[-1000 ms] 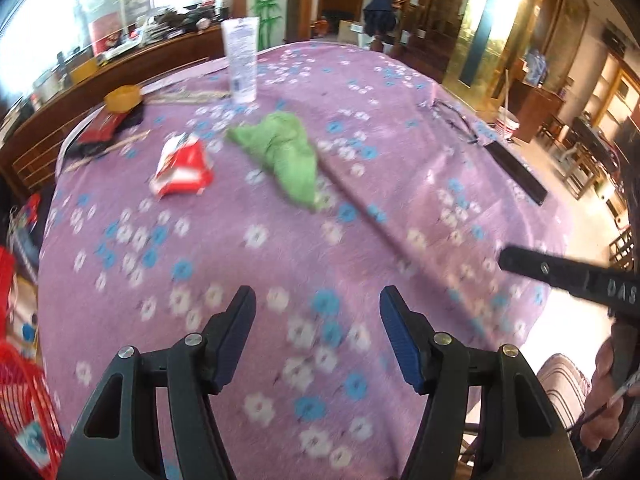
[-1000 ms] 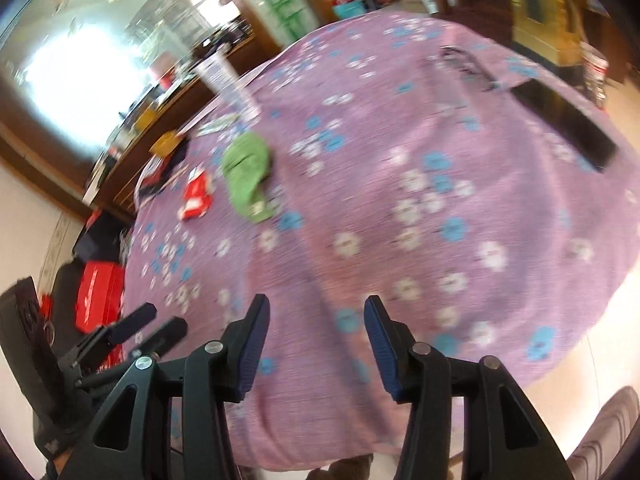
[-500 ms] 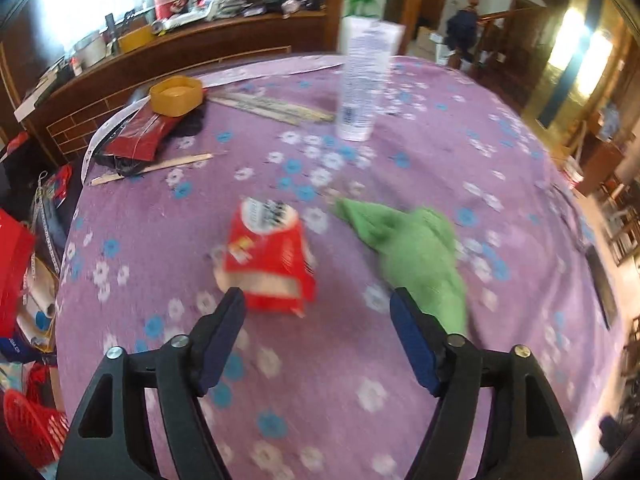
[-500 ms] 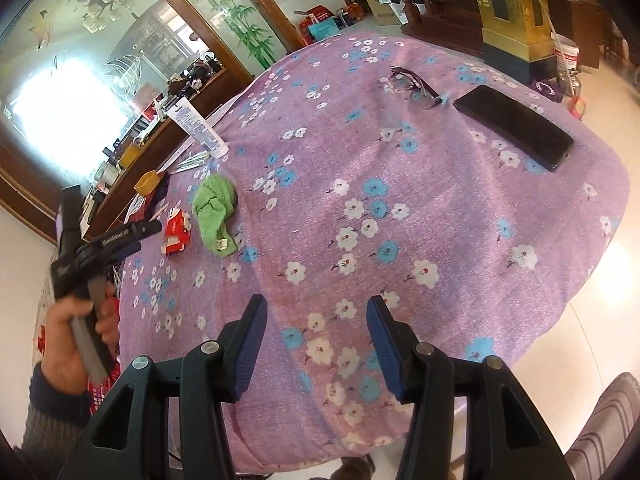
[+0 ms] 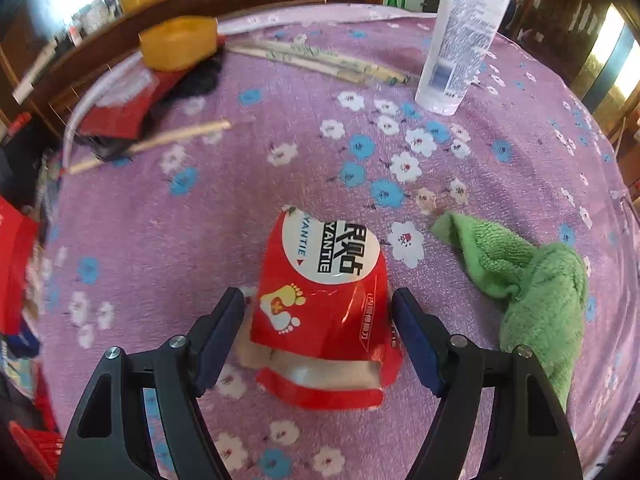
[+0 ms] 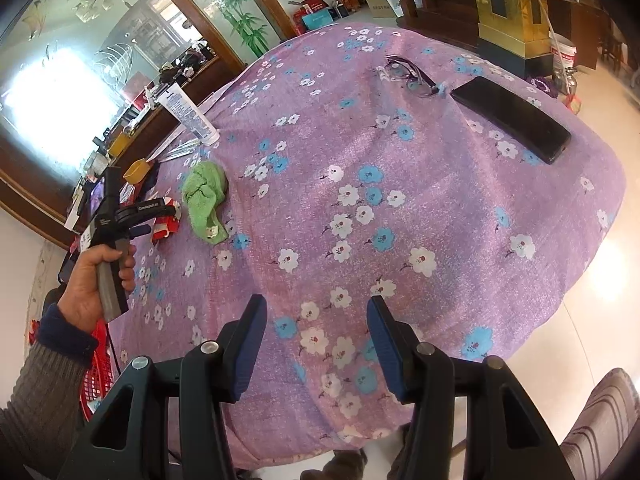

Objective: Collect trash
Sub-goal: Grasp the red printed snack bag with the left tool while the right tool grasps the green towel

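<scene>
Covering the bench (image 5: pixel 500 168) is a purple flowered cloth, and on it a torn red wrapper (image 5: pixel 324 304) lies beside a green rag (image 5: pixel 532 280). Left claw (image 5: pixel 318 320) straddles the wrapper, released, jaws just widened, wrapper's length running away from it. Right claw (image 6: pixel 316 344) hangs well apart, open and empty.

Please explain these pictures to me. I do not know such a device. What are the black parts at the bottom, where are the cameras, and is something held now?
A person holds a hand tool with two fingers in each hand. Each tool carries a camera looking along its fingers.

The left gripper has its jaws around a torn red wrapper lying on the purple flowered tablecloth; they have just been opening and do not press it yet. Beside it lies a green cloth, with a white tube standing further off.

The right gripper is open and holds nothing. Its picture shows the hand holding the left tool, a phone and glasses.
</scene>
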